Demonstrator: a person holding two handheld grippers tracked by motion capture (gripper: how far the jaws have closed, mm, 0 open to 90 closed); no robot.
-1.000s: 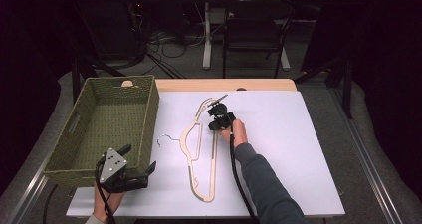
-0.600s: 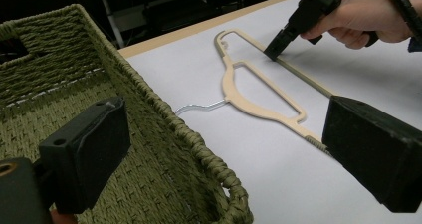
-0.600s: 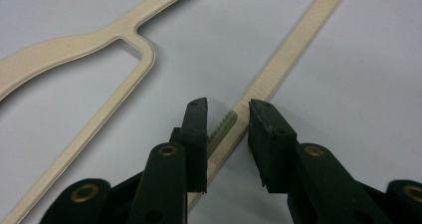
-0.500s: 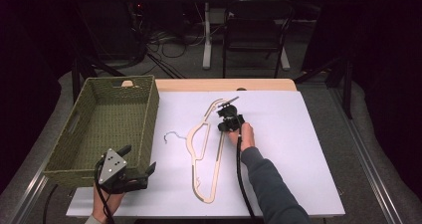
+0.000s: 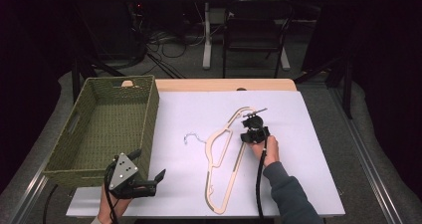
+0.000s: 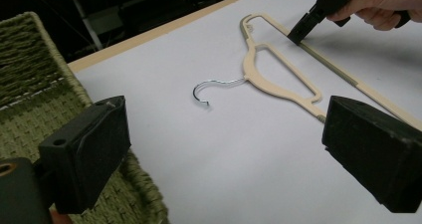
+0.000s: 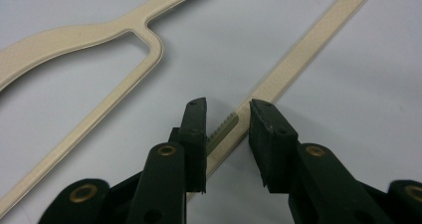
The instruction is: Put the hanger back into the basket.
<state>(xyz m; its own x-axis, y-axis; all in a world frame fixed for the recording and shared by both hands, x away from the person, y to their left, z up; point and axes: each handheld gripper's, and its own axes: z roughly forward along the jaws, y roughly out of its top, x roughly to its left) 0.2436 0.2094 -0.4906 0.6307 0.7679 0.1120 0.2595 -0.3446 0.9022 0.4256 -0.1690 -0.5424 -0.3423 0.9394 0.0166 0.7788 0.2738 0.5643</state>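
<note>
Hanger: your beige plastic clothes hanger (image 5: 225, 157) lies flat on the white table (image 5: 308, 184), centre of the high view, metal hook (image 5: 191, 136) pointing left.
Right gripper: your right gripper (image 7: 228, 119) straddles the hanger's straight bar, jaws narrowly apart and just closing; contact with the pads is unclear.
Left gripper: your left gripper (image 5: 149, 180) sits lower left, jaws wide and empty.
Basket: green woven basket (image 5: 64, 157), left side.

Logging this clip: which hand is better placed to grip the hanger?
Right. The right gripper already straddles the straight bar of the hanger, jaws narrowly apart on either side, having just been closing. The left gripper sits open at the table's near edge beside the basket, well short of the hanger.
</note>
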